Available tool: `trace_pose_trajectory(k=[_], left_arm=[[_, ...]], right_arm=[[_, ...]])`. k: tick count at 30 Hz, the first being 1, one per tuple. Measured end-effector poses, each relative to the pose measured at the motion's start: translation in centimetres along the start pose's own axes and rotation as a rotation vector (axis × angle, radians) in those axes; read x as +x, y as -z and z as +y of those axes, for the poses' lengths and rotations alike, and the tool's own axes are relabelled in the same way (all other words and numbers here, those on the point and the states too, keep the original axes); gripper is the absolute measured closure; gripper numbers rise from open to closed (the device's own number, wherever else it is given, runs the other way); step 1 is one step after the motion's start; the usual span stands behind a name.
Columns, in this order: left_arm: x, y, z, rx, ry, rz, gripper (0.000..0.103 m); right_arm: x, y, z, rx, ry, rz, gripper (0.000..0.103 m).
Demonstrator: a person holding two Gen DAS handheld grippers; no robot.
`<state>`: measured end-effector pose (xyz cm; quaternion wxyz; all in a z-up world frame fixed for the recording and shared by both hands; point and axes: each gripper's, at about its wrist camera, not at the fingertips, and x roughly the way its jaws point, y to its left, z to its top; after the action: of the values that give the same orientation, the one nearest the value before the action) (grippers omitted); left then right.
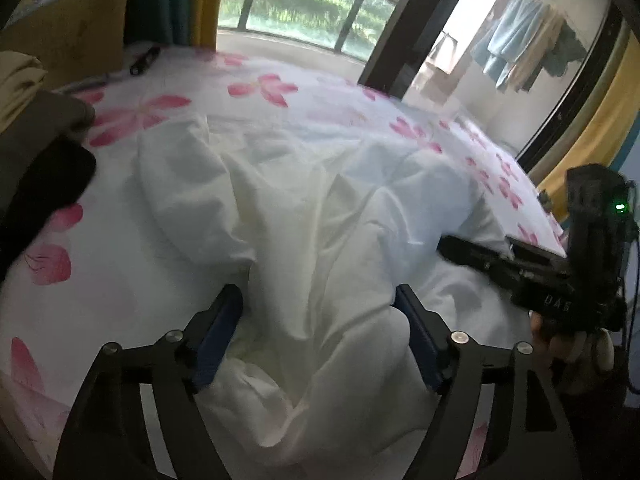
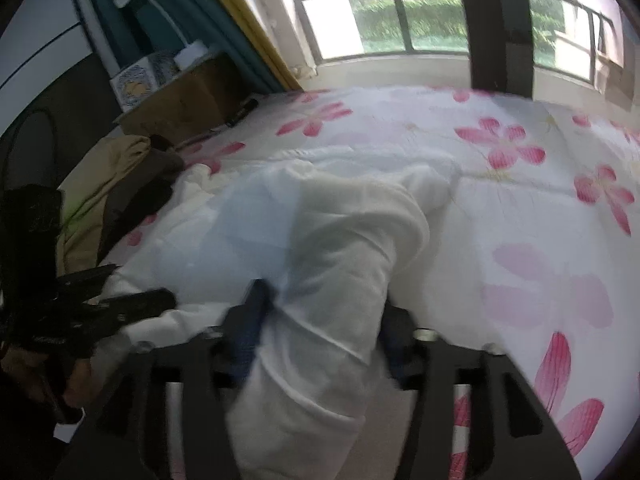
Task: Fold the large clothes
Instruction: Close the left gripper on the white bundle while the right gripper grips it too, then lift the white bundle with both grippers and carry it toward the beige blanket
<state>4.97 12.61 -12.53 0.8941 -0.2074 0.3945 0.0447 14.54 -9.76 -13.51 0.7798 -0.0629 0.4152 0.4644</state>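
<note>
Two grippers work a white garment [image 1: 304,216] heaped on the floral bedspread [image 1: 168,112]. The left gripper [image 1: 320,332] stands wide, cloth bulging loosely between its fingers. The right gripper [image 2: 324,328] is half-spread, a fold filling its gap; whether it pinches is unclear. Only the left view shows laundry [image 1: 524,56] hanging at two o'clock; only the right shows a box [image 2: 176,104] at ten.

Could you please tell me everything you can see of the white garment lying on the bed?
The white garment is large, of thin, soft-looking cloth, plain and much creased. It lies bunched in loose folds on the flowered bedspread, not yet folded flat. Its near edge runs between the open jaws of the left gripper; a rolled, sleeve-like part passes between the jaws of the right gripper. Whether the pads press on the cloth cannot be told. Darker clothes lie apart beside it.
</note>
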Motion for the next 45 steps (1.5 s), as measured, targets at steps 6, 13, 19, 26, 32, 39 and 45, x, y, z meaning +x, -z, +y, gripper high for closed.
trace_pose_trajectory(k=[6, 13, 19, 26, 32, 39, 45], left_arm=[[1.1, 0.1, -1.5, 0.079, -0.009, -0.021, 0.018], [1.1, -0.5, -1.9, 0.071, 0.093, -0.042, 0.075], [-0.9, -0.8, -2.2, 0.068, 0.101, -0.098, 0.079], [-4.3, -1.6, -1.8, 0.067, 0.107, -0.185, 0.079], [-7.2, -2.3, -1.3, 0.084, 0.095, -0.261, 0.079], [-10.2, -3.0, 0.0, 0.101, 0.074, -0.339, 0.079], [-13.2, -4.3, 1.9, 0.118, 0.043, -0.415, 0.079]], right_arm=[[0.3, 0.4, -0.7, 0.046, -0.091, 0.003, 0.041], [0.2, 0.6, 0.8, 0.037, -0.133, -0.010, 0.077], [-1.8, -0.4, 2.2, -0.006, -0.142, -0.087, 0.082], [-3.8, -2.7, 5.2, -0.088, -0.146, -0.158, 0.082], [-5.0, -4.3, 7.5, -0.145, -0.151, -0.203, 0.082], [-5.5, -6.3, 10.6, -0.216, -0.158, -0.249, 0.082], [-5.6, -8.2, 13.4, -0.268, -0.176, -0.291, 0.082]])
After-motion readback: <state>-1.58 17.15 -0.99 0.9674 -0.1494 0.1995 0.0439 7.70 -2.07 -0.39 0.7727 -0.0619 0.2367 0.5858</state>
